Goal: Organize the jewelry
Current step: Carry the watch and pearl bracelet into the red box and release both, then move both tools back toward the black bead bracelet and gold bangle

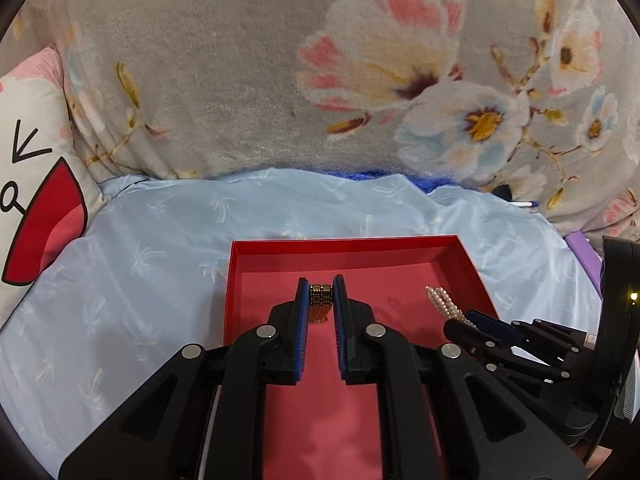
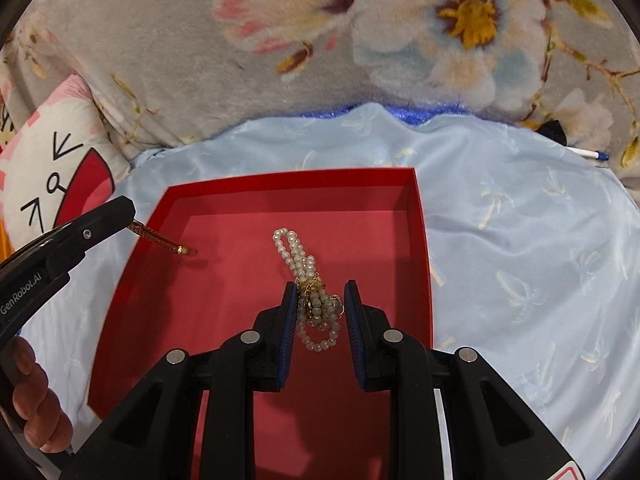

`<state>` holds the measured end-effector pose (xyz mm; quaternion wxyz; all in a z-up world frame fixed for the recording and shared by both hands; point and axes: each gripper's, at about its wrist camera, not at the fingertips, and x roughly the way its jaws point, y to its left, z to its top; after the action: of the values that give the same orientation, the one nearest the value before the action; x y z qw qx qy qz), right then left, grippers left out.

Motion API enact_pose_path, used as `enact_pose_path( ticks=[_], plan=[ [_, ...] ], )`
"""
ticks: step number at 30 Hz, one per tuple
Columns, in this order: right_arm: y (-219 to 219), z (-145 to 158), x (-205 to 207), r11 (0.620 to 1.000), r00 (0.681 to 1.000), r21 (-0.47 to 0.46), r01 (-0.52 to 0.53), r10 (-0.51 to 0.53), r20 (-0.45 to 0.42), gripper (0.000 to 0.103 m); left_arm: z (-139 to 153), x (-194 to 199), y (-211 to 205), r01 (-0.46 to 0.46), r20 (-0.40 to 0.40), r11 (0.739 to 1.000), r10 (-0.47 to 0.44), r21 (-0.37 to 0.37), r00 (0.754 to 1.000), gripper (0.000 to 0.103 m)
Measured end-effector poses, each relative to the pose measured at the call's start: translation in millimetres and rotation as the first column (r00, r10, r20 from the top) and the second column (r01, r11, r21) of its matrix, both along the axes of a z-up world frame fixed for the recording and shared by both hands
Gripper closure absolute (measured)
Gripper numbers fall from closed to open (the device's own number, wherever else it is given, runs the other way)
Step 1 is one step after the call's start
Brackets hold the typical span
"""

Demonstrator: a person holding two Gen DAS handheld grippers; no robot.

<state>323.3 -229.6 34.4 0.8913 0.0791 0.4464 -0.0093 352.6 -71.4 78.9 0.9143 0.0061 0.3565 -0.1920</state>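
I am holding both grippers over the red box (image 1: 460,258), which is sitting open on the light blue sheet (image 1: 160,248).

Left gripper (image 1: 321,286): I am keeping its jaws narrow, clamped on a gold chain (image 1: 321,300). In the left wrist view the chain is showing as a stack of gold links pinched between the blue pads (image 1: 303,304). In the right wrist view the same gripper (image 2: 127,216) is coming in from the left edge, and the chain (image 2: 160,236) is hanging from its tip, its lower end lying on or just above the box floor near the left wall; I cannot tell which.

Right gripper (image 2: 321,292): I am keeping its jaws partly closed on a pearl strand (image 2: 304,268). The bunched pearls and a small gold clasp are sitting between the pads (image 2: 290,312). One loop is reaching forward past the fingertips and another is drooping below them, all above the box floor. In the left wrist view this gripper (image 1: 466,318) is showing at the right, with the pearls (image 1: 440,300) sticking out of its tip over the box.

A hand (image 2: 32,400) is gripping the left gripper's handle at the lower left of the right wrist view.

Behind the box, a grey floral blanket (image 1: 240,80) is filling the background, and a cartoon pillow (image 1: 28,160) is lying at the left.
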Motion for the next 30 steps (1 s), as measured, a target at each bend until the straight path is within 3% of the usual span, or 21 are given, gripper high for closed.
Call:
enact_pose_path(
  ticks=[5, 8, 9, 11, 14, 16, 24, 30],
  plan=[
    [1, -14, 11, 1.0, 0.999, -0.015, -0.003, 0.002, -0.05, 0.08, -13, 13, -3, 0.0, -0.025, 1.0, 0.0, 0.002, 1.0, 0.092],
    [2, -14, 10, 0.999, 0.999, -0.031, 0.012, -0.013, -0.034, 0.071, -15, 17, -2, -0.029, -0.018, 1.0, 0.029, 0.003, 0.999, 0.089],
    [1, -12, 8, 0.999, 1.0, -0.027, 0.021, -0.022, -0.019, 0.062, -15, 17, -1, -0.035, -0.019, 0.999, 0.035, 0.001, 0.999, 0.087],
    [-4, -7, 2, 0.999, 0.999, -0.022, 0.041, -0.041, 0.028, 0.057, -14, 17, 3, -0.052, -0.013, 0.999, 0.052, -0.001, 0.999, 0.075],
    [-10, 1, -9, 0.998, 0.997, -0.008, 0.057, -0.056, 0.06, 0.056, -8, 9, 8, -0.07, 0.013, 0.998, 0.07, 0.004, 0.997, 0.061],
    [-14, 8, -22, 0.998, 0.995, 0.012, 0.062, -0.063, 0.079, 0.056, -5, 1, 12, -0.077, 0.025, 0.997, 0.077, 0.003, 0.997, 0.057],
    [-10, 24, -108, 0.997, 0.991, 0.069, 0.037, -0.045, 0.124, 0.056, 1, -71, 35, -0.072, 0.058, 0.997, 0.072, -0.001, 0.996, 0.051],
    [12, 14, -180, 0.998, 0.994, 0.067, 0.006, -0.013, 0.104, 0.056, -14, -137, 47, -0.057, 0.04, 0.998, 0.056, 0.017, 0.998, 0.046]
  ],
)
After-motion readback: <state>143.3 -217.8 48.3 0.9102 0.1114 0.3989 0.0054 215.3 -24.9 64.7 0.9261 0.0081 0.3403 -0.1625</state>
